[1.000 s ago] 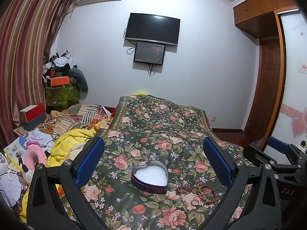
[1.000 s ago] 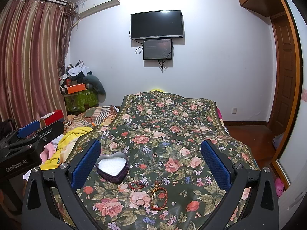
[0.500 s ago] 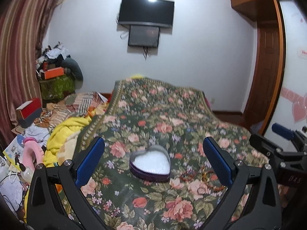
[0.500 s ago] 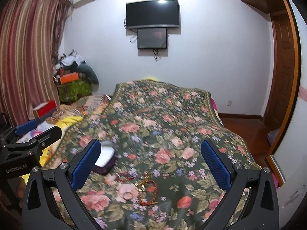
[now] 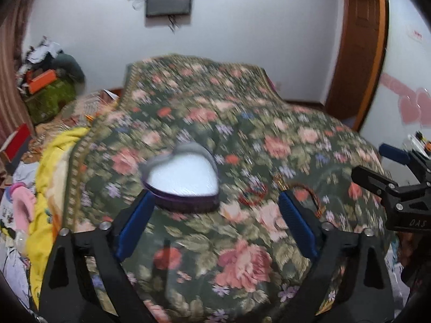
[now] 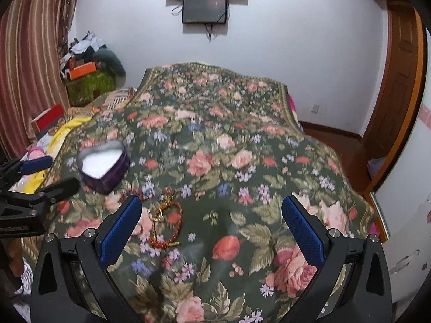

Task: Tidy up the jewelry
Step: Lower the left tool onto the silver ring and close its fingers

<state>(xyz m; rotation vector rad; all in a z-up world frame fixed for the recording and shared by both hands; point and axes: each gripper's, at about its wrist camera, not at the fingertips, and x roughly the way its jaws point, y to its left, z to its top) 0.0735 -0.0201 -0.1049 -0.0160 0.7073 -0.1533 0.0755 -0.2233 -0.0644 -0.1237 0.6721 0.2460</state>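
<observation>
Left wrist view: left hand-held gripper [image 5: 215,220] wide, jaws just been closing a bit, nothing between them; heart-shaped tin [image 5: 181,179] on floral bedspread [image 5: 242,263] just ahead. Bracelets [image 6: 165,222] right of tin. Right hand-held gripper [image 6: 211,223] wide, empty; "DAS" readable on it.

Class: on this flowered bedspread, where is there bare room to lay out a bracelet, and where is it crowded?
Free: the wide stretch of bedspread beyond and right of the heart-shaped tin, up to the far hem. Also the near-right patch ahead of the right gripper. Crowded: the strip beside the tin, where the red and gold bracelets lie close together, and the cluttered left edge by the yellow blanket.
</observation>
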